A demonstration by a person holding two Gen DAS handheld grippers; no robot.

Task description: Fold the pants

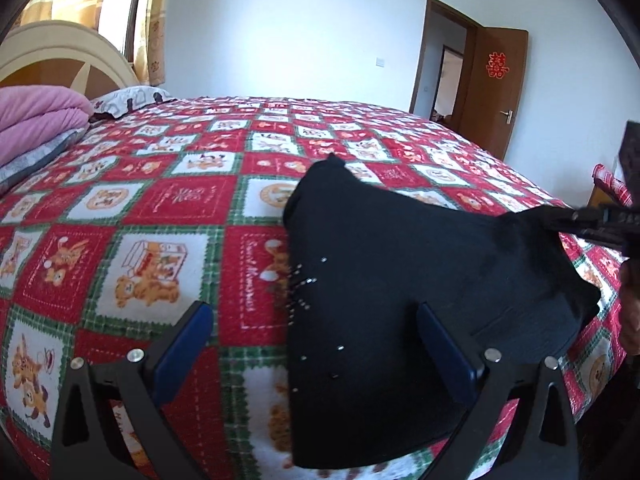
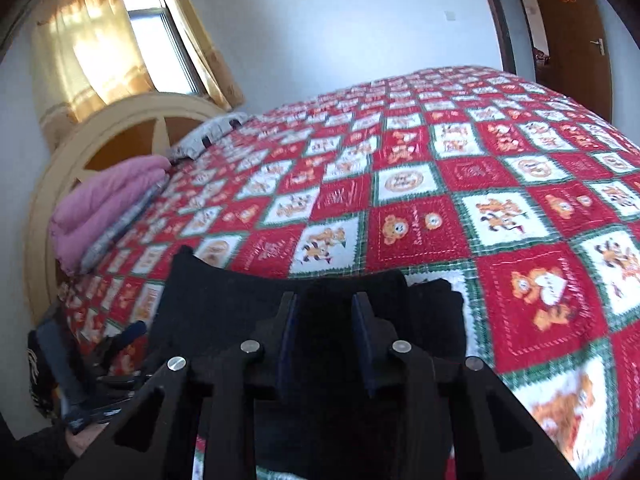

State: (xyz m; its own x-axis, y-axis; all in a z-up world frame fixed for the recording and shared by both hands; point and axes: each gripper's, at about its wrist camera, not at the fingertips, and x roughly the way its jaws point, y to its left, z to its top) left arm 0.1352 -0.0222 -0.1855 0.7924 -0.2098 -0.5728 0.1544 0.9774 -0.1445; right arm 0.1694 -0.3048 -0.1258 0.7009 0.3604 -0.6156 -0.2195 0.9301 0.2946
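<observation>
Left wrist view shows the left gripper [image 1: 316,344] spread wide and holding nothing, with the black pants [image 1: 400,300] lying on the checked bedspread [image 1: 160,208] under and beyond its right finger, only partly between the two. To the right, the right gripper [image 2: 326,332] is narrow and, as far as the dark cloth lets me judge, pinches one edge of the pants [image 2: 224,300]. If this small pinch slips, or the right side lifts alone, the fold may come askew or drag the whole garment.

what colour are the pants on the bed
The pants are plain black, seen best from the left wrist, lying on the red, white and green checked bedspread.
</observation>
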